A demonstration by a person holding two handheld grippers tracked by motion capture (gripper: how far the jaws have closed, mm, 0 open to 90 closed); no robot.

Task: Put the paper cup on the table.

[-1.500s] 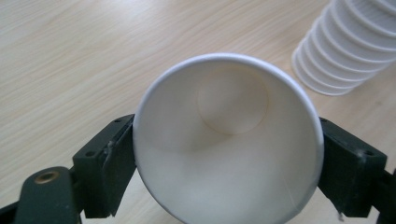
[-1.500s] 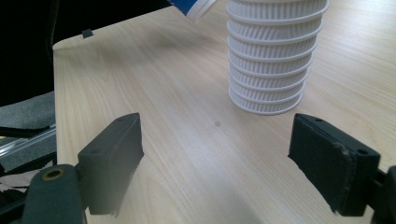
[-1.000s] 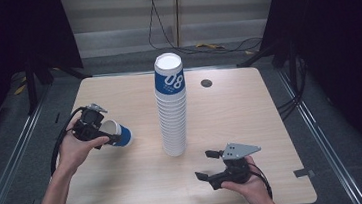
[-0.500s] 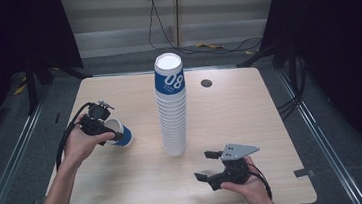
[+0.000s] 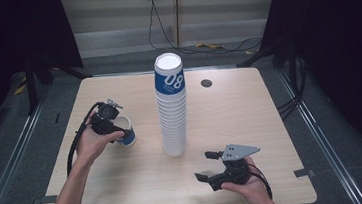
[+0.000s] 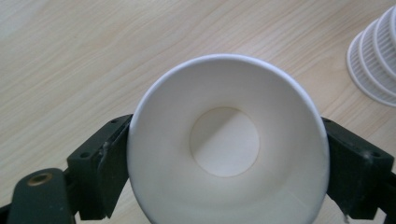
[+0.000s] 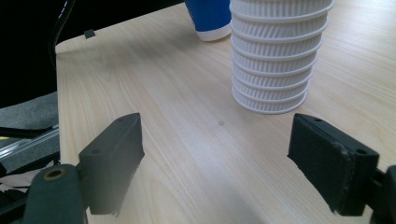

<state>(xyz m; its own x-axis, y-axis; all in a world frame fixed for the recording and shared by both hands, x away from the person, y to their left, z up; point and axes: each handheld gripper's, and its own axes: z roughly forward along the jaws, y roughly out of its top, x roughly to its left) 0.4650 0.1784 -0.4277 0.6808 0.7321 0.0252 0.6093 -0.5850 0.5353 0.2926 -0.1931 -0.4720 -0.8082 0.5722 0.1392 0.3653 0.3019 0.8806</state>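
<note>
The paper cup [image 6: 226, 140] (white inside, blue outside) sits clamped in the left gripper [image 5: 104, 120], left of the tall cup stack [image 5: 172, 108] on the table [image 5: 127, 187]. The right gripper [image 5: 215, 165] gapes wide, holding nothing.

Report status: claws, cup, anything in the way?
Left claw shut on cup. Right claw open, empty, near cup stack. Table between cup and stack bare.

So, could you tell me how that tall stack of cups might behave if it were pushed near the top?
The cup stack is tall on a narrow base, so it would probably tip rather than slide. Being nested paper cups, it likely weighs little. Its ribbed sides should offer decent grip.
</note>
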